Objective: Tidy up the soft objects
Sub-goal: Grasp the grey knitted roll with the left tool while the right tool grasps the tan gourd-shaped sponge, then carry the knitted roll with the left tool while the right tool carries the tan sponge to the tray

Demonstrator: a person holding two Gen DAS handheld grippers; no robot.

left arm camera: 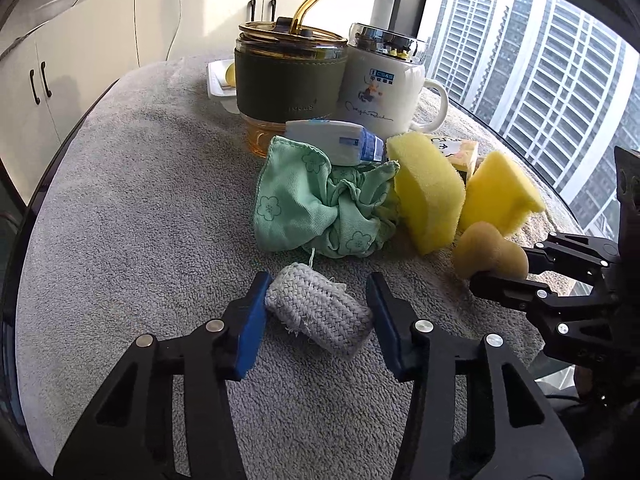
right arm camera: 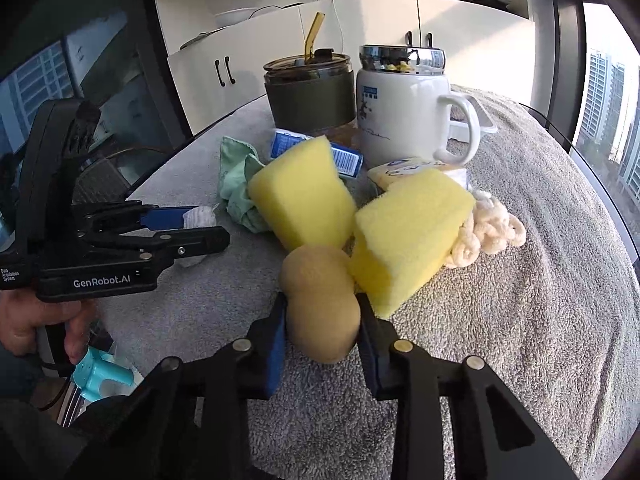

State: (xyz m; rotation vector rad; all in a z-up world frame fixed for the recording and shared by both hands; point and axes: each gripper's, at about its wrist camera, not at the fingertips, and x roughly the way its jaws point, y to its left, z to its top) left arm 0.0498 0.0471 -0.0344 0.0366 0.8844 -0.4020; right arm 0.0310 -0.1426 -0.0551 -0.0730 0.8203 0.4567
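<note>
The left gripper (left arm camera: 316, 312) has its 2 blue pads against the ends of a grey woven roll (left arm camera: 318, 314), which lies on the grey towel (left arm camera: 120, 220) covering the table. The jaws are clamped on it, only partly apart.

The right gripper (right arm camera: 320, 328) is squeezed on a tan sponge (right arm camera: 320, 304), a pad pressing each side of its narrow waist. That sponge rests on the towel, touching 2 yellow sponges (right arm camera: 304, 192) just behind it.

A crumpled green cloth (left arm camera: 312, 208) sits beside the yellow sponges, a blue-and-white packet (left arm camera: 340, 142) on its far edge. Behind stand a tumbler (left arm camera: 288, 76) with a straw and a white mug (left arm camera: 384, 84). A cream knitted piece (right arm camera: 488, 228) lies by the right-hand yellow sponge.
</note>
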